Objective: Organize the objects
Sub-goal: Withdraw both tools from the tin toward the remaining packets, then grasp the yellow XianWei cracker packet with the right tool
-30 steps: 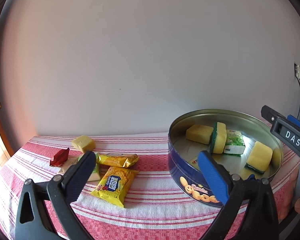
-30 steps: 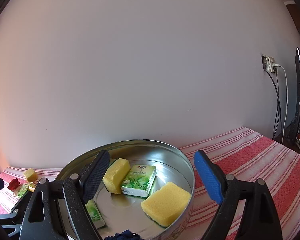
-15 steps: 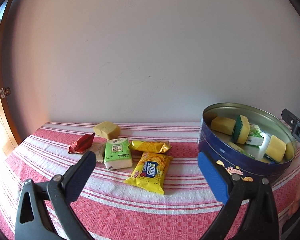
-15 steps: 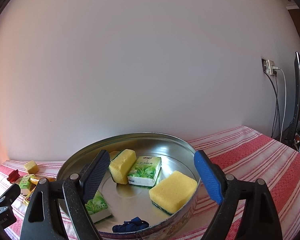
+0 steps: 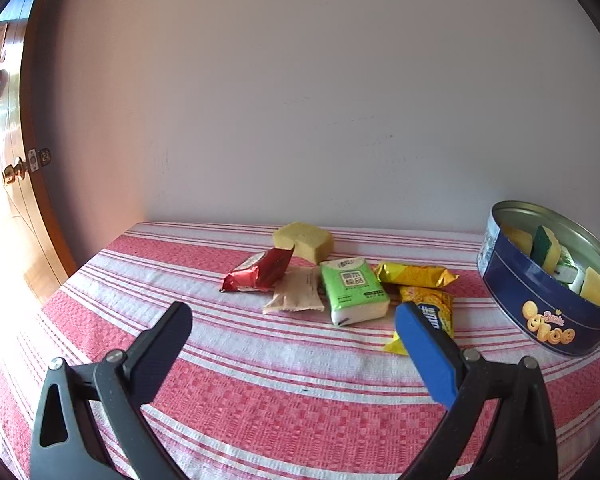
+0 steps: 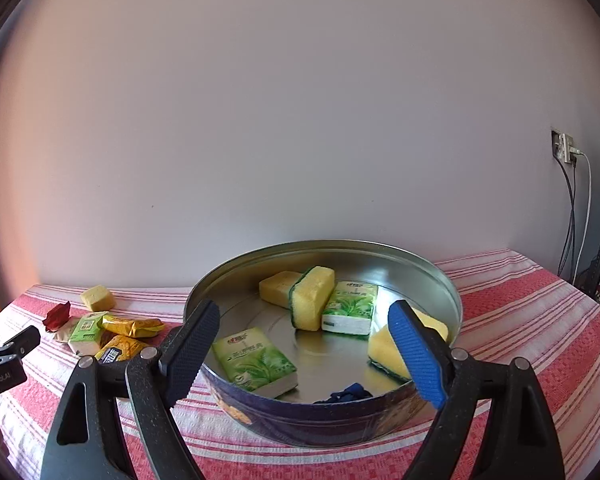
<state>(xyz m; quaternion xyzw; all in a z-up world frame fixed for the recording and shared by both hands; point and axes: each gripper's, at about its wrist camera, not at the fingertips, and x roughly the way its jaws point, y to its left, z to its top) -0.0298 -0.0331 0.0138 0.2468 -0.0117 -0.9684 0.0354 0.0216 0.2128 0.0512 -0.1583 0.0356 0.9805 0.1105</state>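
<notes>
- We see our left gripper (image 5: 292,320) with its jaws spread wide and nothing between them, hanging above the striped cloth (image 5: 260,400).
- Ahead of it, loose items lie in a cluster on the cloth: a red packet (image 5: 260,274), a beige sachet (image 5: 296,292) touching it, a green tissue pack (image 5: 354,290), a gold wrapper (image 5: 416,274) and a yellow snack bag (image 5: 430,312) partly hidden behind the blue pad.
- A bare sponge (image 5: 304,240) sits behind the red packet, nearer the wall.
- The tin (image 5: 540,312) stands to the right of that cluster, apart from it, open-topped.
- Our right gripper (image 6: 304,344) is also wide open and holds nothing; its jaws frame the tin from the near side, the black one over the near left rim, the blue one in front of a sponge.
- Inside the tin (image 6: 440,284) we count three sponges: one flat at the back (image 6: 278,286), one on edge (image 6: 312,296) leaning against it, one near the right wall (image 6: 384,350).
- Two tissue packs lie in there as well, one (image 6: 352,308) touching the edge-standing sponge, one (image 6: 252,358) by the near left wall.
- A dark blue crumpled thing (image 6: 350,392) lies against the near wall; we cannot tell what it is.
- At the left edge of the right view, the other gripper's body (image 6: 4,352) shows beside the loose cluster.
</notes>
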